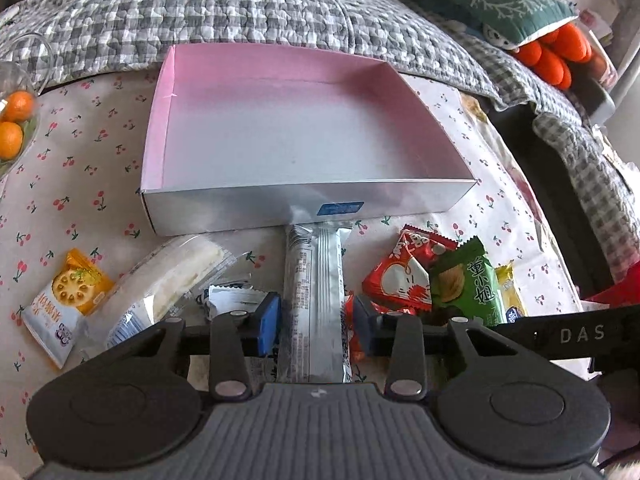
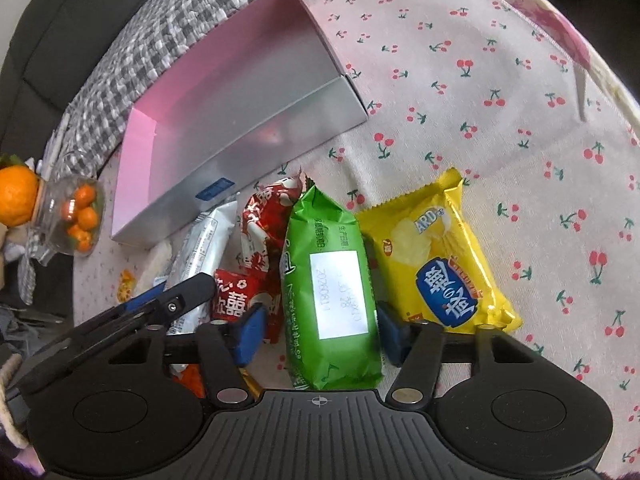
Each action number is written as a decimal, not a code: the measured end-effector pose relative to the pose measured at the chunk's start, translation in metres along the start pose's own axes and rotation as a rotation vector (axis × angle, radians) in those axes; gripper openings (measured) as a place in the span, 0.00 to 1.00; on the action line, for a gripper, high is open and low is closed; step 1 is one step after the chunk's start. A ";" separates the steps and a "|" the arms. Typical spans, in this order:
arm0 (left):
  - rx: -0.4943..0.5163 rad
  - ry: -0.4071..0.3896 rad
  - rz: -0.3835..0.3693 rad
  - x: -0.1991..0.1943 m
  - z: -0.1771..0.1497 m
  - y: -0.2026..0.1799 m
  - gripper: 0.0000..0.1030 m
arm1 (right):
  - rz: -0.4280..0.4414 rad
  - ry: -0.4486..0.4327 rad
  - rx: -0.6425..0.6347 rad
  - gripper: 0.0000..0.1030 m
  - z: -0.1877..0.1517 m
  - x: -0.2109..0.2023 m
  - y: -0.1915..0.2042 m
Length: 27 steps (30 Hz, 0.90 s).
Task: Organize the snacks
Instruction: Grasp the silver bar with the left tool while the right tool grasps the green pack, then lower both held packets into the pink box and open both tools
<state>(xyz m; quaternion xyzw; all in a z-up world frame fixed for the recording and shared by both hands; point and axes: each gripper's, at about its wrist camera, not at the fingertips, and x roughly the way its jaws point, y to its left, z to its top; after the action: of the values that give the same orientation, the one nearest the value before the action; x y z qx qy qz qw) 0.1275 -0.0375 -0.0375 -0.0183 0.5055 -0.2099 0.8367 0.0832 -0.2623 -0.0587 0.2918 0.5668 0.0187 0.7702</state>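
An empty box with pink walls and a silver front (image 1: pixel 224 204) stands on the cherry-print cloth; it also shows in the right wrist view (image 2: pixel 256 136). My left gripper (image 1: pixel 316 324) is open, its blue pads on either side of a long silver snack bar (image 1: pixel 316 280) that lies pointing at the box. My right gripper (image 2: pixel 320 332) is open around a green snack bag (image 2: pixel 328 280). Red packets (image 1: pixel 400 276) (image 2: pixel 264 224) lie between the bar and the green bag (image 1: pixel 468 284). A yellow chip bag (image 2: pixel 436 264) lies right of the green bag.
A clear-wrapped white cake (image 1: pixel 176 280) and a small orange-and-white cracker packet (image 1: pixel 68 300) lie left of the bar. A glass jar of small oranges (image 2: pixel 76 216) stands at the far left. A checked quilt (image 1: pixel 240 12) lies behind the box. The left gripper's body (image 2: pixel 160 304) shows in the right wrist view.
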 end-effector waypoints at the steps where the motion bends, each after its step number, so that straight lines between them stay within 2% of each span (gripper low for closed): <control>1: 0.001 -0.001 0.001 0.001 0.000 0.000 0.34 | -0.007 -0.004 -0.004 0.45 0.000 0.000 0.001; 2: 0.001 -0.002 0.003 0.001 0.000 0.000 0.33 | -0.011 -0.006 -0.005 0.41 0.001 0.001 0.001; 5: 0.003 -0.002 0.011 0.002 0.000 0.000 0.28 | -0.007 -0.011 0.002 0.39 0.001 0.001 -0.001; 12: 0.000 -0.011 0.015 -0.001 0.001 -0.004 0.27 | 0.003 -0.031 -0.009 0.39 -0.001 -0.007 0.001; 18: -0.014 -0.016 -0.010 -0.014 -0.001 -0.003 0.26 | 0.036 -0.062 0.002 0.39 -0.002 -0.021 -0.001; 27: -0.011 -0.080 -0.032 -0.042 -0.001 -0.012 0.26 | 0.080 -0.118 0.007 0.39 0.002 -0.038 0.005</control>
<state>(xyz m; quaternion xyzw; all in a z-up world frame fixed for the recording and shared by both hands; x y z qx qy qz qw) 0.1058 -0.0323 -0.0002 -0.0393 0.4726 -0.2194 0.8526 0.0731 -0.2723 -0.0229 0.3174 0.5083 0.0303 0.8000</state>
